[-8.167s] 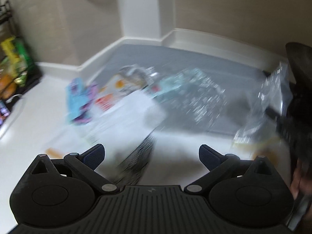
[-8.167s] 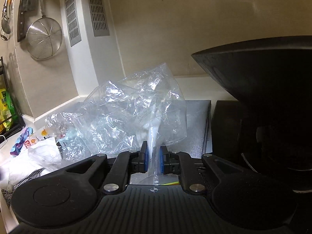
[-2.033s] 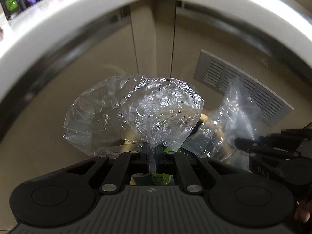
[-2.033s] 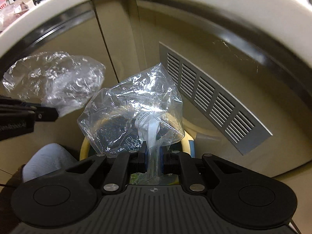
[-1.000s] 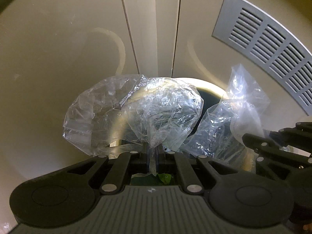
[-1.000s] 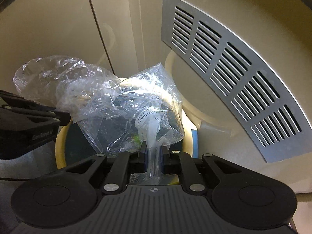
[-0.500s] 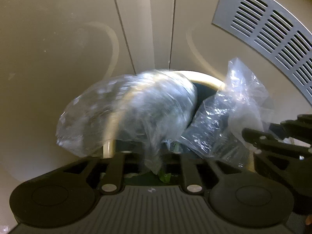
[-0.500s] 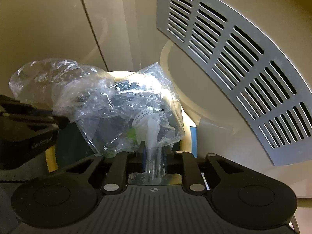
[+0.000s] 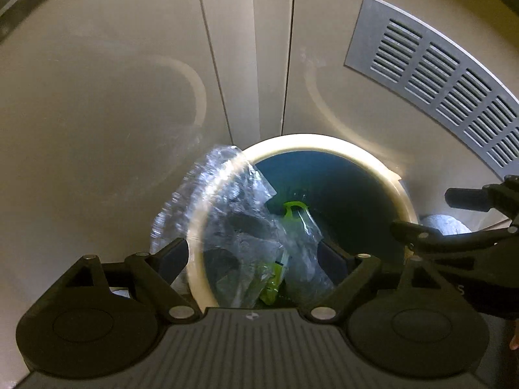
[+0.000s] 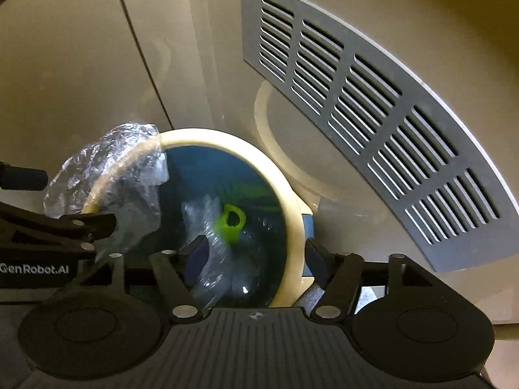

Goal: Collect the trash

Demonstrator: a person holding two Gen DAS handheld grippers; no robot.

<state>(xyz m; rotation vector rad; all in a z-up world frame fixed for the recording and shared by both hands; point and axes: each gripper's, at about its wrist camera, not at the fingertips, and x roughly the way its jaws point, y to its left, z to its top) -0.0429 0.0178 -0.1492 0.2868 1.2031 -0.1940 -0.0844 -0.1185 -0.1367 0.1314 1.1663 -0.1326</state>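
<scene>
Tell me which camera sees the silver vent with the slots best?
The right wrist view shows the silver vent best: it fills much of the picture, so every row of slots is clear, above the bin's cream rim. The left wrist view catches the vent only at the right edge, smaller and cut off.

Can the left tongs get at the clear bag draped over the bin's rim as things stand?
Probably yes. The left tongs, jaws just opened wide, hang right above the clear bag on the bin rim, with nothing between. The right tongs stand off to the side.
</scene>
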